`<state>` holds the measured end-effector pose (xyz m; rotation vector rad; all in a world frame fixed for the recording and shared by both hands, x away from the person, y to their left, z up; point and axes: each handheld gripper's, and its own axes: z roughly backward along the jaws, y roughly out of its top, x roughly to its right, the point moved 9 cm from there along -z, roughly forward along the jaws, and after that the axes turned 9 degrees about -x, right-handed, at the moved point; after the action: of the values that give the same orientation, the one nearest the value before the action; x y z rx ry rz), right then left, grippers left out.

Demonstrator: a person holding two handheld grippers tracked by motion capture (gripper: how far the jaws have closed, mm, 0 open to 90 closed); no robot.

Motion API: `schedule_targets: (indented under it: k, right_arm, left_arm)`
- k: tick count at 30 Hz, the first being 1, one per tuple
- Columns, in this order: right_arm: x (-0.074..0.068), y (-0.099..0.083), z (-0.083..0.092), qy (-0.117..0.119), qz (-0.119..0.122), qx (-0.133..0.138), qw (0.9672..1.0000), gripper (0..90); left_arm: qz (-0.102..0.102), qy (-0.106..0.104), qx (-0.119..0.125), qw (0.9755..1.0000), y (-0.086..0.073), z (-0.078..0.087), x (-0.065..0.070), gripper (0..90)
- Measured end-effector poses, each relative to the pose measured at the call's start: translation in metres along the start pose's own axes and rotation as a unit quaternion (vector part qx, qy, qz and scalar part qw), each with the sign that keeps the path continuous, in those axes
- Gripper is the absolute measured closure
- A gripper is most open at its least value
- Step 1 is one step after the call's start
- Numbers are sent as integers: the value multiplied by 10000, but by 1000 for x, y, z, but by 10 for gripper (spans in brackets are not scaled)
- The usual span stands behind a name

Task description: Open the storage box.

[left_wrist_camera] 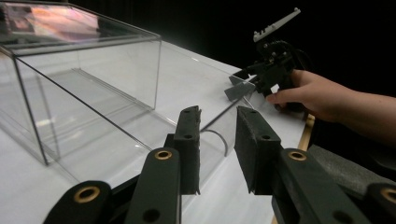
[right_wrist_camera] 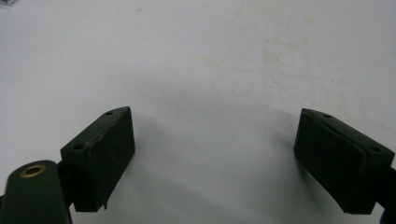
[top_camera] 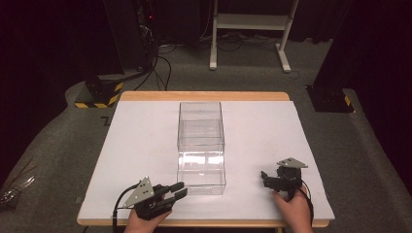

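Item: clear box (top_camera: 201, 145), laid lengthwise mid-table (top_camera: 136, 145), apparently with a small handle facing the left gripper (top_camera: 176, 190). Jaws partly apart, nothing gripped. Right gripper (top_camera: 266, 178) spread wide, empty. The handle should be approached squarely and centred before closing.

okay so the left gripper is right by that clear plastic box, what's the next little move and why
Probably ease the left gripper forward toward the near end of the clear box: its jaws stand a little apart with nothing between them, just short of the box. The right gripper rests open on the white table.
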<state>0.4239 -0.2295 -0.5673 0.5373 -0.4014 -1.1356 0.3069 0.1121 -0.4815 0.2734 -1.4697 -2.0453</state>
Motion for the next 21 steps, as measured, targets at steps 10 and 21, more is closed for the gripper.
schedule_targets:
  k: [10, 21]
  right_arm:
    - [0, 0, 0, 1, -1, 2, 10000, 126]
    - [0, 0, 0, 0, 5, 5, 10000, 127]
  left_arm:
    - [53, 460, 155, 9988, 5, 17, -29, 702]
    - [340, 1665, -45, 9854, -17, 45, -99, 584]
